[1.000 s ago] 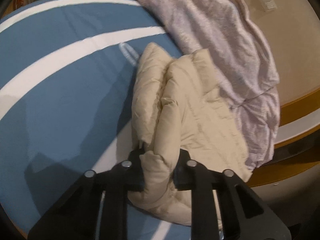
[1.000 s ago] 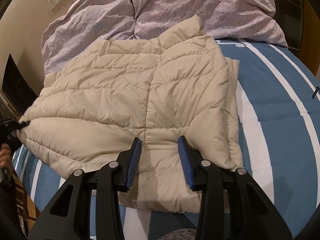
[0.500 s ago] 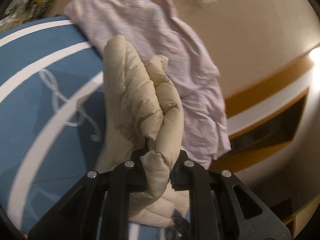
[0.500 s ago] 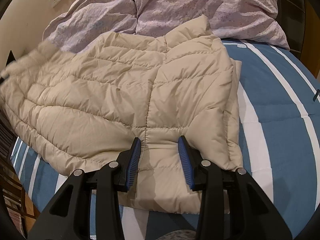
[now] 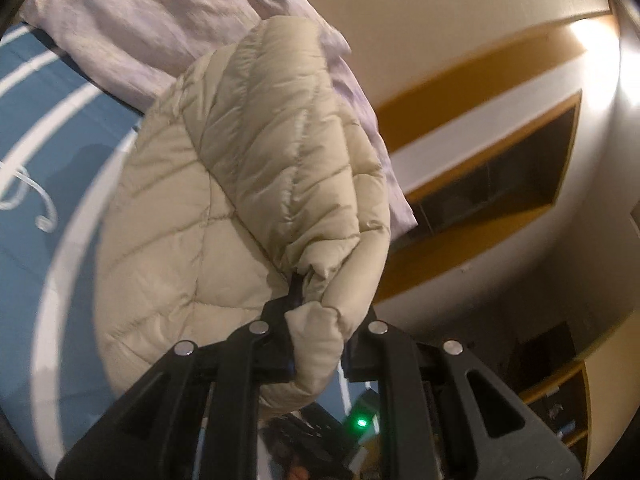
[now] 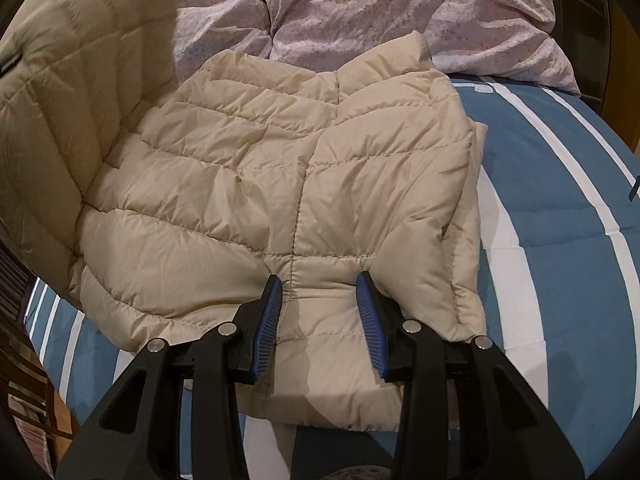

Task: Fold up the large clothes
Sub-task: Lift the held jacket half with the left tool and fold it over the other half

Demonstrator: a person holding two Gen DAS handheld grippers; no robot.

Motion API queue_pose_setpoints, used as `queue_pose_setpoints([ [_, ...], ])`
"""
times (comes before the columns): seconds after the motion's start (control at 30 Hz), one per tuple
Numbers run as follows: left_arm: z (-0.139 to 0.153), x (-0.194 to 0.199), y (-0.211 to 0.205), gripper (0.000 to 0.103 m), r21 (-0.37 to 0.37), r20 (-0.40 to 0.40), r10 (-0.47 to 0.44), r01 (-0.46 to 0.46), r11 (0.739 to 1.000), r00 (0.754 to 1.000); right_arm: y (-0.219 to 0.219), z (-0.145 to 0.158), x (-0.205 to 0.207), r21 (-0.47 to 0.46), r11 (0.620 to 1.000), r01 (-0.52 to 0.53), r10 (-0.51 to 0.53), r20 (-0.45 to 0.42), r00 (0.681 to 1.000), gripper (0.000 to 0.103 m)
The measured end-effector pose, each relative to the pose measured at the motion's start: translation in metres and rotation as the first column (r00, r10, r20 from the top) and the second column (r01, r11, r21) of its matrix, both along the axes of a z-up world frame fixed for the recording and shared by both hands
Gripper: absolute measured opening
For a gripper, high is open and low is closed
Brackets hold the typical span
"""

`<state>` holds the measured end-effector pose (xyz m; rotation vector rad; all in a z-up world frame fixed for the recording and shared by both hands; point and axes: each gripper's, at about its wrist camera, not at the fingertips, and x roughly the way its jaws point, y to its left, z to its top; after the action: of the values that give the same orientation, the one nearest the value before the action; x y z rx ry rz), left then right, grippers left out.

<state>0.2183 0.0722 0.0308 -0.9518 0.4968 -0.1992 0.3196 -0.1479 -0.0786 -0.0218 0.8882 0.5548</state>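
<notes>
Here, left gripper (image 5: 316, 320) clamping lifted jacket (image 5: 248, 184) (beige, quilted), right gripper (image 6: 320, 300) parted.

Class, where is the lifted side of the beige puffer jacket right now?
In the right wrist view the lifted side stands at the far left, raised off the striped bedspread beside the lilac pillows. In the left wrist view the left claw pinches it.

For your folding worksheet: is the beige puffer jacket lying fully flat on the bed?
No. The left gripper holds one side of the beige puffer jacket raised; the rest lies flat on the striped bedspread.
</notes>
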Motion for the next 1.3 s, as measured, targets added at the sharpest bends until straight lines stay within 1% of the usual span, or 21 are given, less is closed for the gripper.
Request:
queue_pose_setpoints([
  [0.17, -0.009, 0.021, -0.037, 0.015, 0.000, -0.012, -0.085, 0.085, 0.996, 0.996, -0.001, -0.001, 0.000, 0.010, 1.000, 0.003, -0.003, -0.002, 1.000, 0.041],
  [0.27, -0.019, 0.039, -0.058, 0.015, -0.002, -0.038, -0.131, 0.131, 0.991, 0.991, -0.003, -0.001, 0.001, 0.021, 1.000, 0.002, -0.002, -0.008, 1.000, 0.041],
  [0.4, -0.035, 0.058, -0.074, 0.015, -0.021, -0.070, -0.162, 0.161, 0.987, 0.984, -0.006, -0.001, 0.004, 0.044, 0.999, 0.003, -0.002, -0.017, 1.000, 0.041],
  [0.57, -0.055, 0.076, -0.087, 0.015, -0.048, -0.105, -0.191, 0.187, 0.981, 0.976, -0.008, -0.002, 0.005, 0.060, 0.998, 0.002, -0.001, -0.018, 1.000, 0.041],
  [0.7, -0.067, 0.099, -0.095, 0.015, -0.054, -0.139, -0.215, 0.210, 0.976, 0.967, -0.012, -0.002, 0.008, 0.077, 0.997, 0.004, -0.002, -0.025, 1.000, 0.041],
  [0.8, -0.072, 0.109, -0.104, 0.015, -0.055, -0.167, -0.235, 0.229, 0.972, 0.958, -0.016, -0.003, 0.010, 0.096, 0.995, 0.005, -0.002, -0.030, 1.000, 0.041],
  [0.97, -0.087, 0.126, -0.113, 0.016, -0.074, -0.211, -0.266, 0.256, 0.964, 0.941, -0.020, -0.004, 0.015, 0.122, 0.992, 0.006, 0.000, -0.044, 0.999, 0.041],
  [1.07, -0.087, 0.135, -0.116, 0.017, -0.068, -0.229, -0.273, 0.264, 0.962, 0.934, -0.020, -0.004, 0.015, 0.124, 0.992, 0.005, 0.001, -0.046, 0.999, 0.041],
  [1.13, -0.082, 0.137, -0.112, 0.025, -0.061, -0.231, -0.278, 0.271, 0.960, 0.932, -0.020, -0.004, 0.017, 0.124, 0.992, 0.005, 0.000, -0.045, 0.999, 0.041],
  [1.17, -0.079, 0.138, -0.111, 0.028, -0.058, -0.231, -0.283, 0.277, 0.959, 0.931, -0.020, -0.004, 0.017, 0.124, 0.992, 0.006, 0.000, -0.046, 0.999, 0.041],
  [1.2, -0.075, 0.136, -0.114, 0.034, -0.056, -0.229, -0.287, 0.282, 0.958, 0.930, -0.020, -0.004, 0.017, 0.124, 0.992, 0.005, 0.001, -0.046, 0.999, 0.041],
  [1.23, -0.070, 0.143, -0.123, 0.042, -0.053, -0.225, -0.292, 0.288, 0.956, 0.929, -0.020, -0.004, 0.017, 0.125, 0.992, 0.004, 0.002, -0.047, 0.999, 0.041],
  [1.3, -0.062, 0.141, -0.123, 0.052, -0.046, -0.214, -0.299, 0.296, 0.954, 0.930, -0.022, -0.004, 0.017, 0.127, 0.992, 0.005, 0.002, -0.049, 0.999, 0.041],
])
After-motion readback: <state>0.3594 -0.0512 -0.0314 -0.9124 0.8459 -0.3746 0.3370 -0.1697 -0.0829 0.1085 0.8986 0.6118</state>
